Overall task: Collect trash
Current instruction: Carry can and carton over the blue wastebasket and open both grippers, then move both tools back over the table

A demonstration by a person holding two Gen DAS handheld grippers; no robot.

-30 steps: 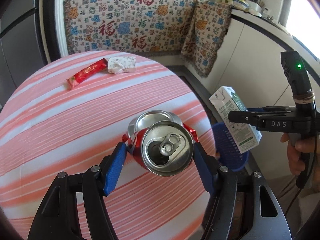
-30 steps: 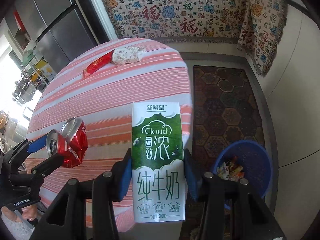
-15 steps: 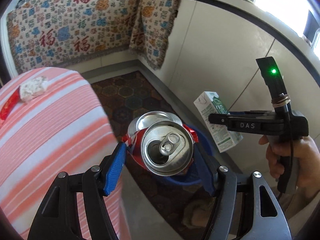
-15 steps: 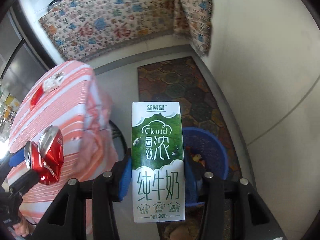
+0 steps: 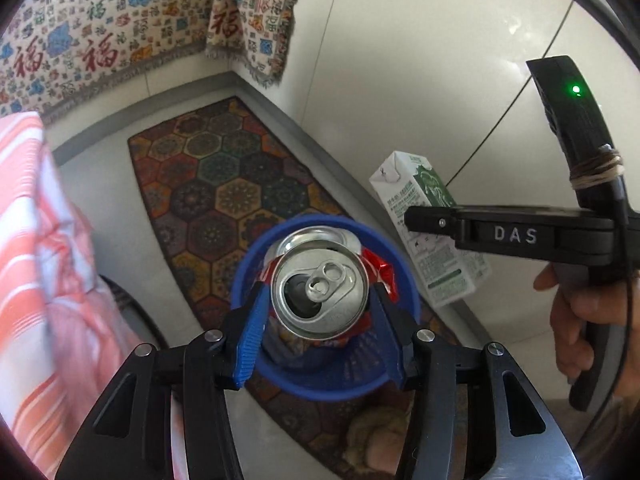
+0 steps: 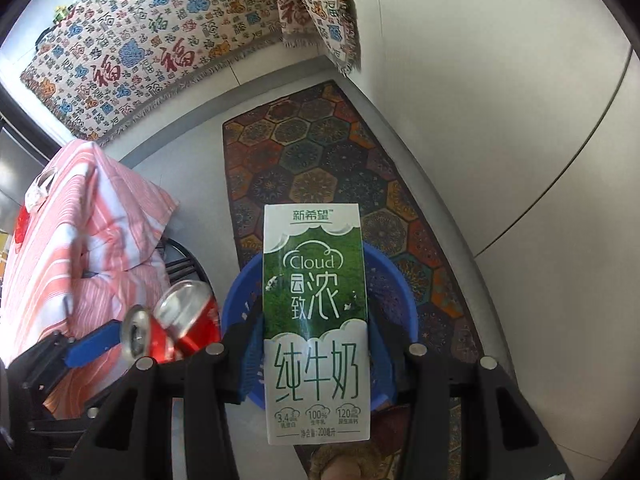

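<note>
A crushed red soda can (image 5: 320, 292) sits between the blue pads of my left gripper (image 5: 320, 306), whose jaws are closing on it. The can hangs straight above the blue trash basket (image 5: 256, 256) on the floor. My right gripper (image 6: 316, 344) is shut on a green and white milk carton (image 6: 316, 300), held upright over the same basket (image 6: 396, 280). In the left wrist view the carton (image 5: 416, 184) hangs just right of the basket. The can (image 6: 176, 320) shows at the basket's left rim in the right wrist view. Trash lies inside the basket, mostly hidden.
The table under a pink striped cloth (image 6: 80, 240) stands left of the basket, with a red wrapper (image 6: 20, 224) and a crumpled paper (image 6: 40, 184) on top. A patterned rug (image 5: 224, 184) lies under the basket. White cabinet fronts (image 5: 420, 60) close the right side.
Both grippers swung from above the table to over the blue basket on the floor and came lower. Each kept its item, and the left jaws narrowed on the can.
</note>
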